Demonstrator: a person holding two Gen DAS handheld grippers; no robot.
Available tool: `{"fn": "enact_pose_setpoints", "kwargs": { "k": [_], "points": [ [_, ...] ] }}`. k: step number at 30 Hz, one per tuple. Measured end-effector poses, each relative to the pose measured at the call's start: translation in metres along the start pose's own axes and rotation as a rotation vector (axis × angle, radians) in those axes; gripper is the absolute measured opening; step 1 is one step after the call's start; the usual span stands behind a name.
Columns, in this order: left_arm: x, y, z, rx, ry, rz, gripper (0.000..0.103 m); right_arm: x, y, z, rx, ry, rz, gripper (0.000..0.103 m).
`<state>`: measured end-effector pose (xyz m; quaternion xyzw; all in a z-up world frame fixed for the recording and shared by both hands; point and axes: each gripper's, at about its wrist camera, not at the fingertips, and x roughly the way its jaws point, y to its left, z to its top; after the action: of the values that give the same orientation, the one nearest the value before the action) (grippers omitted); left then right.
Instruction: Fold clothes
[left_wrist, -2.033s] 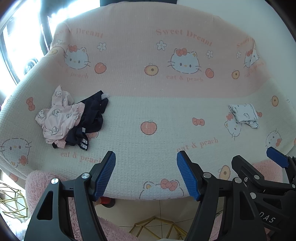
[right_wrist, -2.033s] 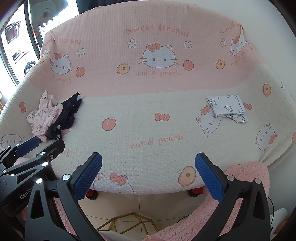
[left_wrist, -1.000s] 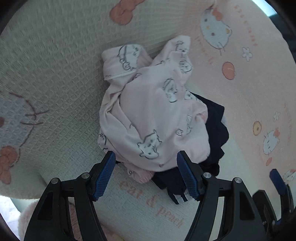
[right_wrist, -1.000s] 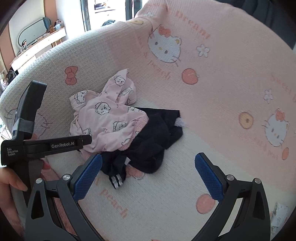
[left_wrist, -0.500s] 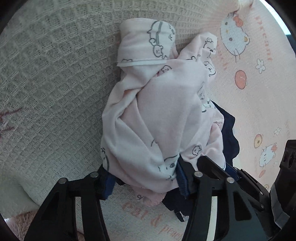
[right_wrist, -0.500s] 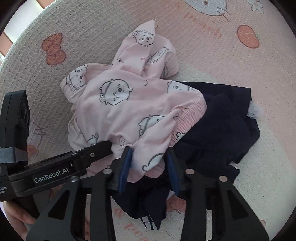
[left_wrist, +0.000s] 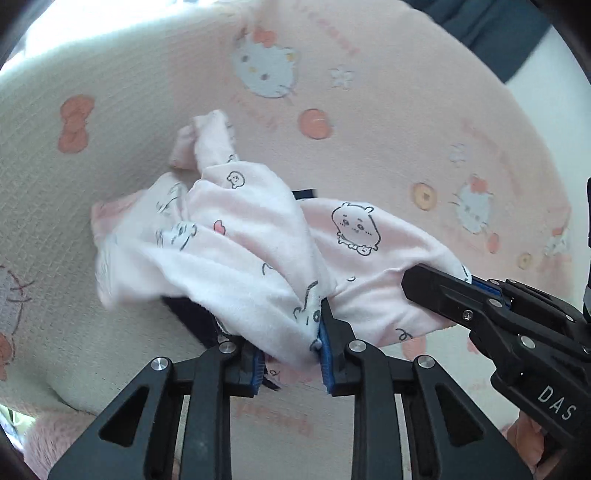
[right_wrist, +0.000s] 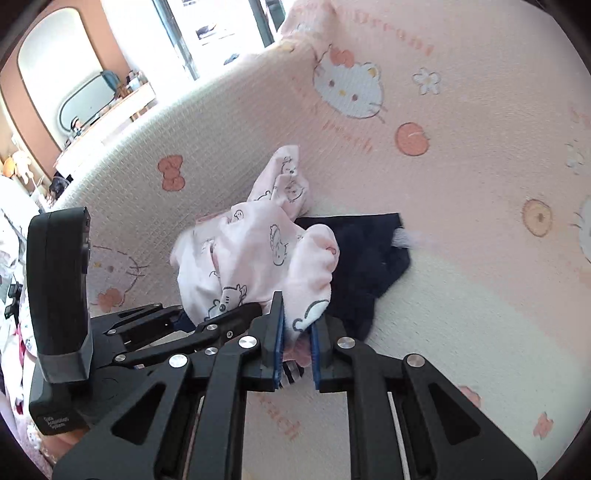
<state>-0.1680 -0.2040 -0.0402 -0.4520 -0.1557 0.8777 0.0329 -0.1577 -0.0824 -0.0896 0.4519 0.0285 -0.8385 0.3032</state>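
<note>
Around: dark navy crumpled garment (right_wrist: 369, 254) underneath, on cartoon-cat waffle-weave sofa cover (left_wrist: 388, 122).
Pink cartoon-print soft garment (left_wrist: 236, 236): bunched over the navy one, stretched sideways between grippers.
Left gripper (left_wrist: 290, 354): clamped on pink hem.
Right gripper (right_wrist: 297, 345): pinching pink edge.

Pale pink cartoon-print garment (left_wrist: 236, 236), navy garment (right_wrist: 365, 258), pink-cream cover (right_wrist: 461, 177)

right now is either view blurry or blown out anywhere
Left wrist view: the top left corner is blown out to white, and the pink garment is motion-smeared at its left edge. Right wrist view: the window is overexposed, while the pink garment and dark garment stay fairly sharp; both views bend at the edges.
</note>
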Motion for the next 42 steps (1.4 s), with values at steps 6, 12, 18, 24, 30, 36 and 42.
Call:
{"fn": "enact_pose_setpoints", "kwargs": {
  "k": [6, 12, 18, 24, 30, 36, 42],
  "points": [
    [-0.044, -0.113, -0.003, 0.159, 0.033, -0.226, 0.023, -0.134, -0.039, -0.065, 0.109, -0.130, -0.048, 0.011],
    [-0.089, -0.193, 0.011, 0.193, 0.031, -0.423, 0.023, -0.217, -0.054, -0.093, 0.177, -0.245, -0.029, 0.011],
    [-0.155, -0.208, 0.021, 0.240, -0.049, -0.460, 0.021, -0.284, -0.064, -0.112, 0.221, -0.364, 0.012, 0.011],
    [-0.086, -0.203, 0.013, 0.236, 0.095, -0.316, 0.021, -0.241, -0.092, -0.122, 0.303, -0.273, -0.039, 0.012],
    [-0.081, -0.216, -0.001, 0.285, 0.143, -0.460, 0.027, -0.257, -0.110, -0.125, 0.319, -0.353, -0.108, 0.011],
    [-0.064, -0.214, -0.013, 0.204, 0.188, -0.554, 0.049, -0.343, -0.118, -0.122, 0.274, -0.616, -0.340, 0.006],
    [-0.030, -0.199, -0.036, 0.187, 0.250, -0.338, 0.050, -0.289, -0.135, -0.120, 0.189, -0.303, -0.229, 0.020]
  ]
}}
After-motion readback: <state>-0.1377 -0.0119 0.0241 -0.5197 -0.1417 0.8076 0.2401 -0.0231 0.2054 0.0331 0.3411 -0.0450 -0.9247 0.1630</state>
